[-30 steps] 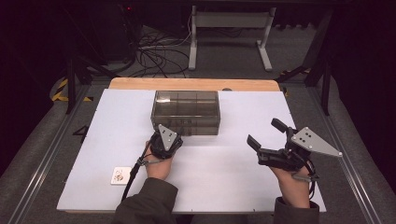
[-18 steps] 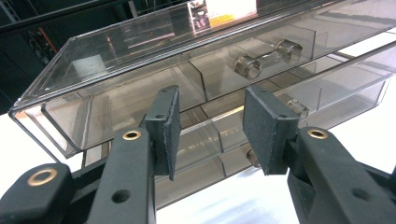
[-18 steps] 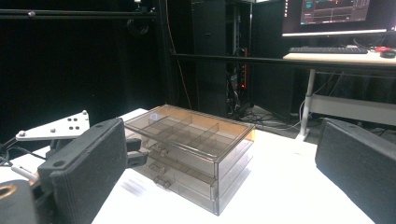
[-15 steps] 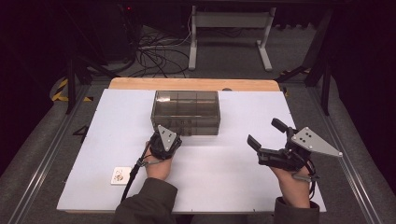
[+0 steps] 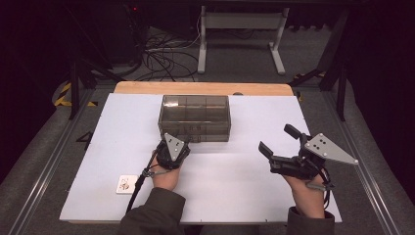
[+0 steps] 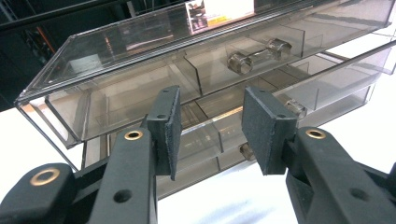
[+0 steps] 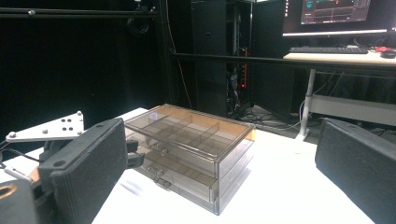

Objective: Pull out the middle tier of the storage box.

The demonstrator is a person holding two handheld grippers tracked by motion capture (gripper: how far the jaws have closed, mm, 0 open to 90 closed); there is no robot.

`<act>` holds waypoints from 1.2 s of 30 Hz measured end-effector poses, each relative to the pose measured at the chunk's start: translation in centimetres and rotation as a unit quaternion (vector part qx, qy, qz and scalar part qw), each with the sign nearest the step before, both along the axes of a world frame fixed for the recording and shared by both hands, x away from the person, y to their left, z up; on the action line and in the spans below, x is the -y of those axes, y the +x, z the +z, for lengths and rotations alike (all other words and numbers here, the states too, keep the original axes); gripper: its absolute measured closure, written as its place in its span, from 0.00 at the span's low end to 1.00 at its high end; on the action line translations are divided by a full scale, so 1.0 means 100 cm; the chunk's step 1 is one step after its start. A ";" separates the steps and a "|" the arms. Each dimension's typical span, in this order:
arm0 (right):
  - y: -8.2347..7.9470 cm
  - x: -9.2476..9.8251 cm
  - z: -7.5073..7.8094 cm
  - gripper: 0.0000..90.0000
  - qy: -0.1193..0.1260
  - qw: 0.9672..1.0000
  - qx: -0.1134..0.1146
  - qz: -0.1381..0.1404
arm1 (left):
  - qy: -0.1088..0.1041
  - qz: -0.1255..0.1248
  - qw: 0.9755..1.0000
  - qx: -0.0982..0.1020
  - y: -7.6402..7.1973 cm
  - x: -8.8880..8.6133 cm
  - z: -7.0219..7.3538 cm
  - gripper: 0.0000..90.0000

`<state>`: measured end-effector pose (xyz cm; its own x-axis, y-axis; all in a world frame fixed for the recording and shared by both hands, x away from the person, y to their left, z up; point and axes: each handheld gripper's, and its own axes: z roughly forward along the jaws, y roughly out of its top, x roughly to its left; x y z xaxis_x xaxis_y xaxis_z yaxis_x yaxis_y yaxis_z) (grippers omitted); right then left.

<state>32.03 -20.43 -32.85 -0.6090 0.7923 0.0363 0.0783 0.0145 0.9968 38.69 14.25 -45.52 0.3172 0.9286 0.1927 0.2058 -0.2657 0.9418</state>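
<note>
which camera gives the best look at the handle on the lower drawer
The left gripper view: the lower drawer's handle sits between the left tongs' pads. The right gripper view shows it small; in the high view it is barely discernible.

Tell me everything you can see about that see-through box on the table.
The drawer box looks like smoky clear plastic, with two stacked drawers split by dividers, each with a small clear handle. It stands upright on the white table, toward its far side. The left gripper has its pads at the lower drawer's front.
</note>
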 end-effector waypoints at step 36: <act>0.000 -0.004 0.000 0.03 -0.003 1.000 -0.001 0.003 | -0.016 -0.004 1.000 -0.009 -0.014 -0.001 0.000 0.65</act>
